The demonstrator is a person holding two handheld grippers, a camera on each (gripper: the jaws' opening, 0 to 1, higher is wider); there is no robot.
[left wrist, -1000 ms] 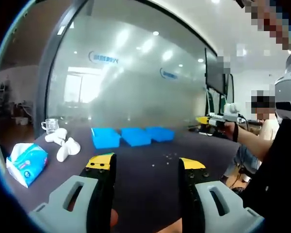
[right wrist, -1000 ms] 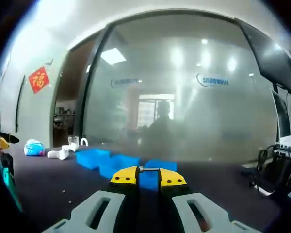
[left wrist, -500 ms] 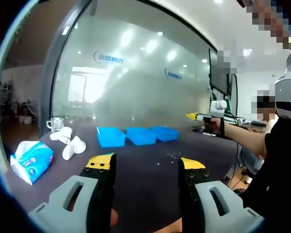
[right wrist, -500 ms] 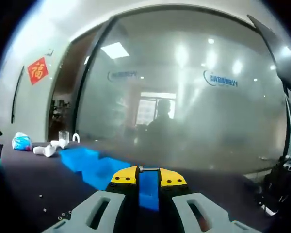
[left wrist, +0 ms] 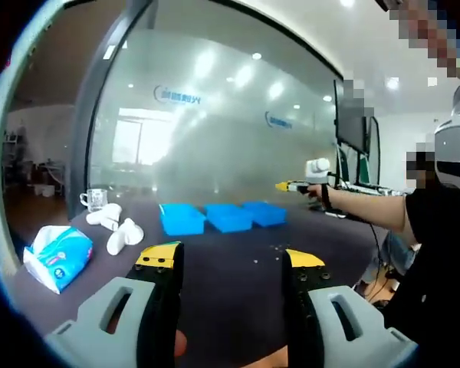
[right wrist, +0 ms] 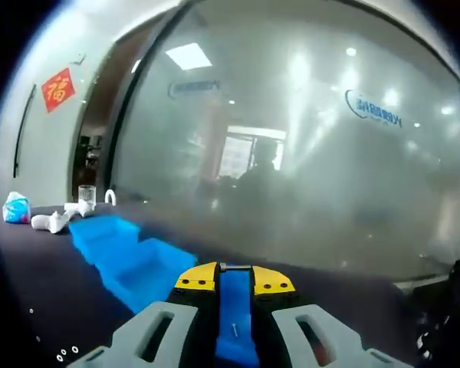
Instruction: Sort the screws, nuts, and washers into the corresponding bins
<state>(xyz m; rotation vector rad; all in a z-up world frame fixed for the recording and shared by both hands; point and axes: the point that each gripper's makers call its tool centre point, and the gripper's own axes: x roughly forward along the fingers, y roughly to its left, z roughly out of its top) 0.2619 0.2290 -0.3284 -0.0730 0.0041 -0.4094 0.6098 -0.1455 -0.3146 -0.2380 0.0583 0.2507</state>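
Dark tabletop (left wrist: 230,268) under frosted office glass. Left gripper (left wrist: 228,259) up close, jaws spread wide, nothing between. Tissue pack (left wrist: 59,257) off to one side, loose hardware (left wrist: 274,247) scattered further out, then three blue bins (left wrist: 222,216) in a row. Right gripper (right wrist: 225,269) pinched on a small screw (right wrist: 224,267), hanging right over a blue bin (right wrist: 236,307) with one screw (right wrist: 234,330) inside.

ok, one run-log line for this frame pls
left gripper: open, low over table | right gripper: shut on screw, over third blue bin | loose hardware: on table
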